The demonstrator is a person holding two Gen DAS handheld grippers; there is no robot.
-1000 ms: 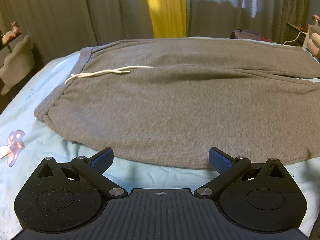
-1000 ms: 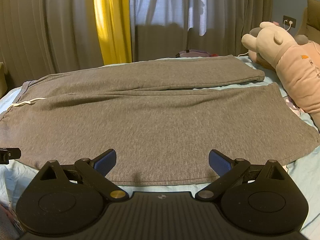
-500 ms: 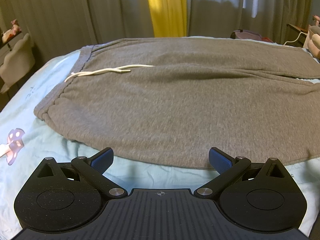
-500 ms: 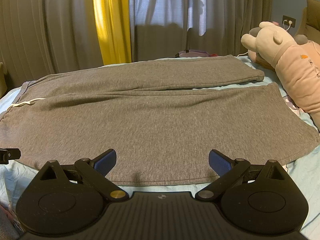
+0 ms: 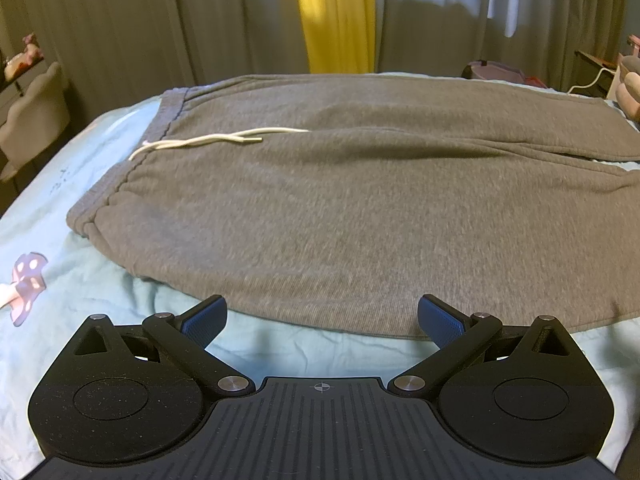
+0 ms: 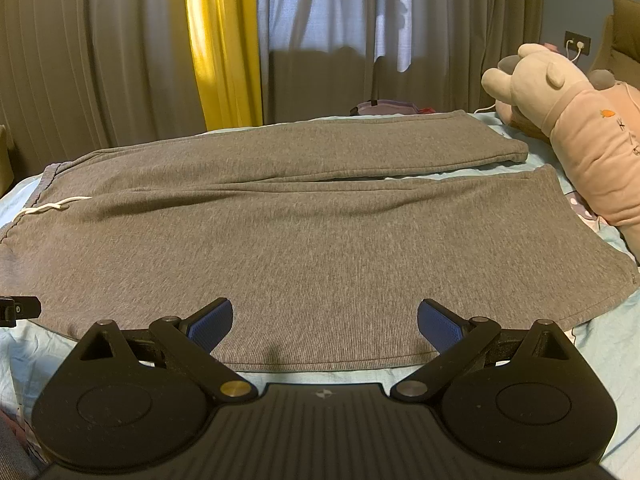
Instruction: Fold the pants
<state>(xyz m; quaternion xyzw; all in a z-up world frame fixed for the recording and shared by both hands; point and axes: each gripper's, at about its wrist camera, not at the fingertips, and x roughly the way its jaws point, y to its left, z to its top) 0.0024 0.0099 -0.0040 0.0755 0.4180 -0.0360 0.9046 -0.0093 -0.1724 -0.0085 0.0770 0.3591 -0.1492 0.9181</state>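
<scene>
Pants: the grey pants [image 5: 360,208] lay flat just ahead of you, long axis running left to right, waistband [image 5: 120,176] leftward.
Left gripper [image 5: 320,318]: fingers wide apart, empty, short of the near edge.
Right gripper [image 6: 324,320]: also spread wide, empty, tips over the near leg.
Surface: pale blue bedsheet [image 5: 60,200]; curtains [image 6: 224,40] behind.

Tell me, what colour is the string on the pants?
The drawstring is off-white; clearest in the left wrist view.
</scene>
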